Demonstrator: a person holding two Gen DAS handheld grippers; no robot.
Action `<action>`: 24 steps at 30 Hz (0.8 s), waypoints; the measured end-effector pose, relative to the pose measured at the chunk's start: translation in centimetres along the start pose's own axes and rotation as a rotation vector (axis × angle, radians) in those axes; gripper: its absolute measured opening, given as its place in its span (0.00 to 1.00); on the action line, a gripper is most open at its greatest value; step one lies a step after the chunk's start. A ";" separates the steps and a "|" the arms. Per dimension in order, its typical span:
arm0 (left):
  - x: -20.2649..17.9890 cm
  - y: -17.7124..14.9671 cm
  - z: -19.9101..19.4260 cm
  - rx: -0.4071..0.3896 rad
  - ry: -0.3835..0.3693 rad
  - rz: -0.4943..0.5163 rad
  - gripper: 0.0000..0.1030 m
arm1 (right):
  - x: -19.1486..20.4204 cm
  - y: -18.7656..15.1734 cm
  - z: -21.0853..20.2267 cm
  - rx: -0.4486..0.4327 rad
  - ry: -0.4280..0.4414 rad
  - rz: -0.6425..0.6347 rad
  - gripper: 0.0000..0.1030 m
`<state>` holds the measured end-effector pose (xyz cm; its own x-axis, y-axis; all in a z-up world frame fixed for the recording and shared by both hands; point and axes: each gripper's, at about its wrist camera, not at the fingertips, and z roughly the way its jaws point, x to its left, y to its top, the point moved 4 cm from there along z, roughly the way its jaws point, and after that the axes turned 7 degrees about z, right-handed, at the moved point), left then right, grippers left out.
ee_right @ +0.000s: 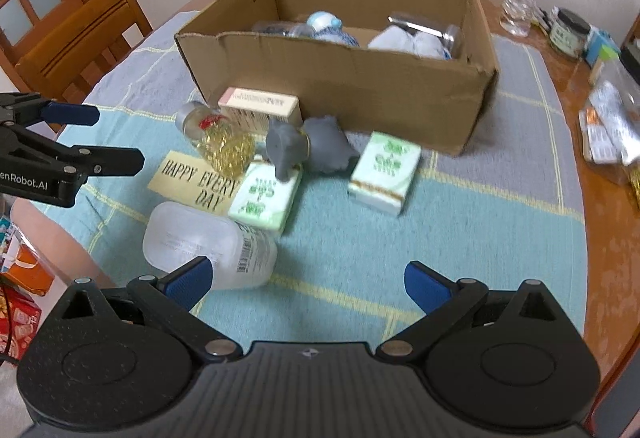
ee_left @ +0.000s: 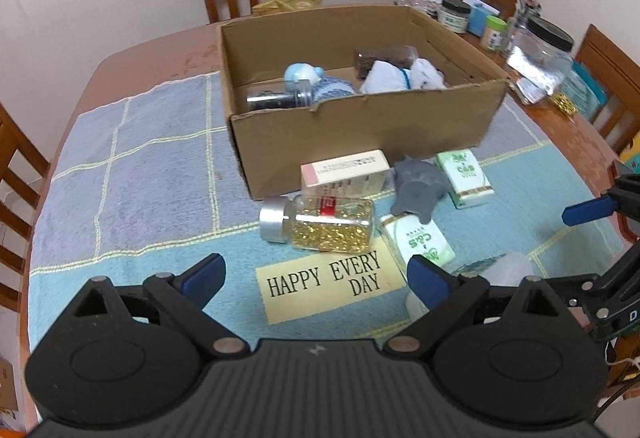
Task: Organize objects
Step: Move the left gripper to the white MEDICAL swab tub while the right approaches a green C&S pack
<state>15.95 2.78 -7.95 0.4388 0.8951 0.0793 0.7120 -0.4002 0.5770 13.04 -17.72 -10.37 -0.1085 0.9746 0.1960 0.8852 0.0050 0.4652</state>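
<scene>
Worktop (ee_left: 168, 50) of brown wood, covered by a checked blue cloth (ee_left: 152, 166). Left tool (ee_left: 316, 280): fingers spread, empty, hovering over the cloth's near edge above the "HAPPY EVERY DAY" label (ee_left: 326, 280). Past it, left to right: jar (ee_left: 320, 224) of gold capsules, on its side, silver cap pointing left; pink-and-white carton (ee_left: 346, 174) just behind, against the box wall; grey toy (ee_left: 418, 188) resting partly on the nearer green pack (ee_left: 418, 242); second green pack (ee_left: 464, 178) apart to the right. Cardboard box (ee_left: 360, 130) behind these, open-topped, holding a dark bottle, a blue-and-white item, white cloth and a brown jar. Frosted bottle (ee_right: 208, 242) lying on the cloth near the front edge, beside the right tool's left finger. Right tool (ee_right: 306, 284): fingers spread, empty, over bare cloth.
</scene>
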 end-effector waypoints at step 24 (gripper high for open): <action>-5.4 -1.7 0.2 0.037 -0.065 -0.050 0.95 | -6.0 -2.6 2.8 0.023 -0.149 -0.010 1.00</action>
<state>12.51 -1.41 -9.46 0.4360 0.8999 -0.0029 0.7533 -0.3632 0.5482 12.64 -22.98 -15.20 -0.0509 0.9969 0.0601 0.8946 0.0187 0.4464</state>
